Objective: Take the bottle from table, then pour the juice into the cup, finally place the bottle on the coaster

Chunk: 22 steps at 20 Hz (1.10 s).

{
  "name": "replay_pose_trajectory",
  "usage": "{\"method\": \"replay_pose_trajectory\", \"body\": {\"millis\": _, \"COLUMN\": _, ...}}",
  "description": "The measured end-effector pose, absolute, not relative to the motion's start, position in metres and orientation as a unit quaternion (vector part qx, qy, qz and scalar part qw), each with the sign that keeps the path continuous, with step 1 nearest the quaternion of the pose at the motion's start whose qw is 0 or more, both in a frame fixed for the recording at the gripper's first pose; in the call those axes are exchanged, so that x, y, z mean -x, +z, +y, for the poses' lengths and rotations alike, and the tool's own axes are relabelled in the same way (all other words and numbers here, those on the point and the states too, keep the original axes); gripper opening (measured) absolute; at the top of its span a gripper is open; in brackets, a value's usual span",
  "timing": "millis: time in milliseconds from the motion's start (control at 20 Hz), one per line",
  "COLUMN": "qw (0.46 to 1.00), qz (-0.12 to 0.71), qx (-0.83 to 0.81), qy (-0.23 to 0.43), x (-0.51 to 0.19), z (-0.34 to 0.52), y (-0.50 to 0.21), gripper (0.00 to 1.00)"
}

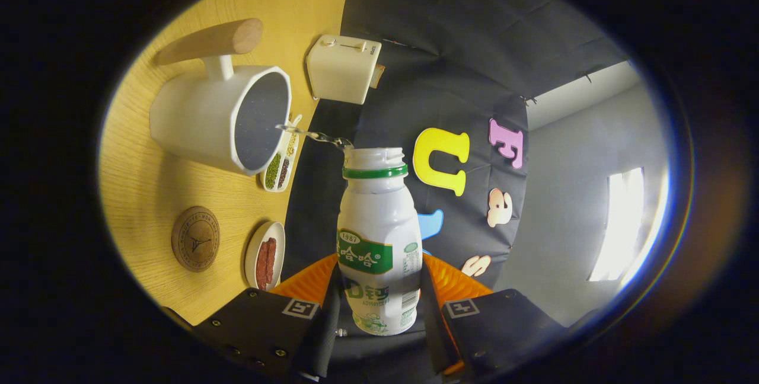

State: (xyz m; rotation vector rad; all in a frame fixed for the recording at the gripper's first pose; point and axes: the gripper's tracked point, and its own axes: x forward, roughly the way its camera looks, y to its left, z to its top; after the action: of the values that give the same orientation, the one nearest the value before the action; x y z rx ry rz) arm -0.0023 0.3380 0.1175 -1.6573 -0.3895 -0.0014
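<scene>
The tongs [379, 313] squeeze the bottle [379, 236] from both sides, and their fingers [329, 313] cover its lower sides. The bottom of the bottle is cut off. Inside the cup [222, 117] it looks dark, so how full it is can't be told. The print on the coaster [195, 239] is too small to read.

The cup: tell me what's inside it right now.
The cup shows a dark interior, with a thin clear stream from the bottle reaching its rim. The liquid level cannot be told. The gripper clamps the bottle.
</scene>
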Motion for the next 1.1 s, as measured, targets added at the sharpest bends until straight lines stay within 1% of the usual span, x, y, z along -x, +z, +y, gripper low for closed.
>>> {"method": "replay_pose_trajectory", "body": {"millis": 1100, "qw": 0.615, "qz": -0.195, "qx": 0.764, "qy": -0.01, "x": 0.0053, "z": 0.3435, "y": 0.1206, "gripper": 0.63}}
